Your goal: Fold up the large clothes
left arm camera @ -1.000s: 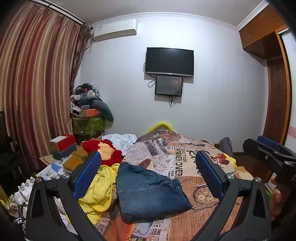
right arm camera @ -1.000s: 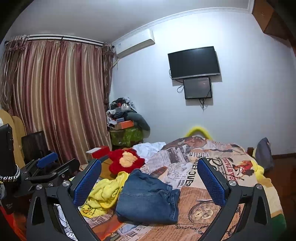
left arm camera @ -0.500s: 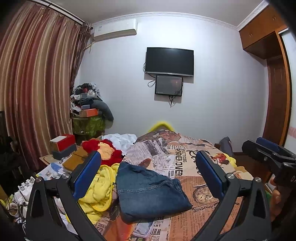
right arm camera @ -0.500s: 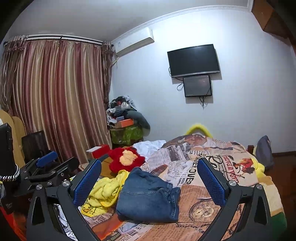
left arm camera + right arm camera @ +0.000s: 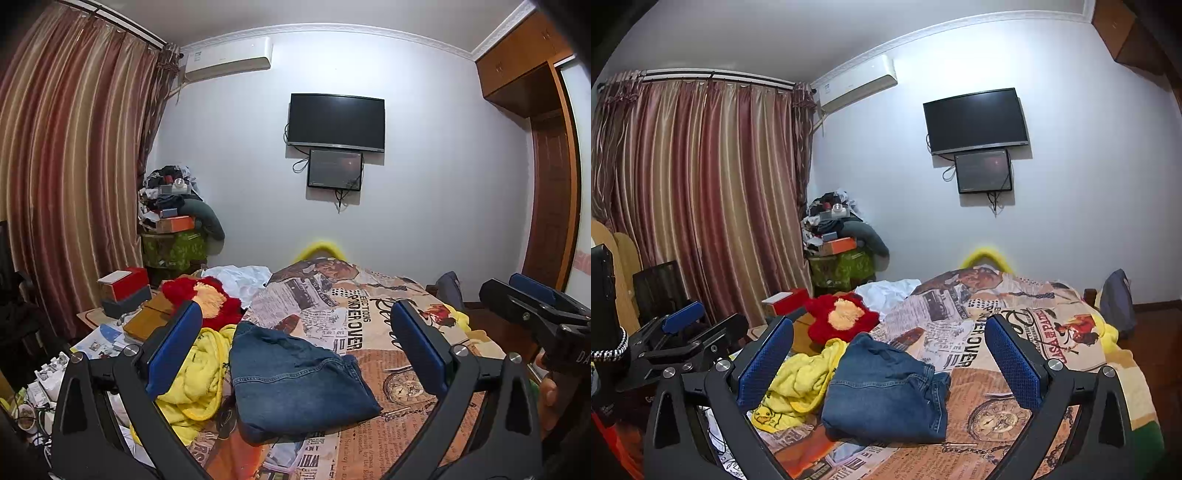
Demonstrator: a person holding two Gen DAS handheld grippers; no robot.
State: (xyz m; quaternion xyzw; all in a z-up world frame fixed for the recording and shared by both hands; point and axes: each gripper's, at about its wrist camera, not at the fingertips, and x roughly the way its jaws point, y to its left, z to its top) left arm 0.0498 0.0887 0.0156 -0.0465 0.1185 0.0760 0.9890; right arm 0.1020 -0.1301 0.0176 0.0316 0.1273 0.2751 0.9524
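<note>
Folded blue jeans [image 5: 295, 380] lie on the bed's newspaper-print cover [image 5: 369, 332]; they also show in the right wrist view [image 5: 886, 387]. A crumpled yellow garment [image 5: 199, 380] lies just left of them, seen too in the right wrist view [image 5: 801, 380]. My left gripper [image 5: 295, 350] is open and empty, held above the bed's near end. My right gripper [image 5: 886, 354] is open and empty too, beside it on the right; its body shows at the right edge of the left wrist view [image 5: 535, 314].
A red and yellow plush cushion [image 5: 207, 299] and a white cloth [image 5: 240, 277] lie behind the clothes. A cluttered side table [image 5: 122, 317] with a red box [image 5: 125, 284] stands left of the bed. Curtains [image 5: 74, 184] hang left; a wardrobe [image 5: 546, 166] stands right.
Both grippers stay open and nearly still. The right wrist view has tilted slightly, so the bed sits a little lower in frame.
</note>
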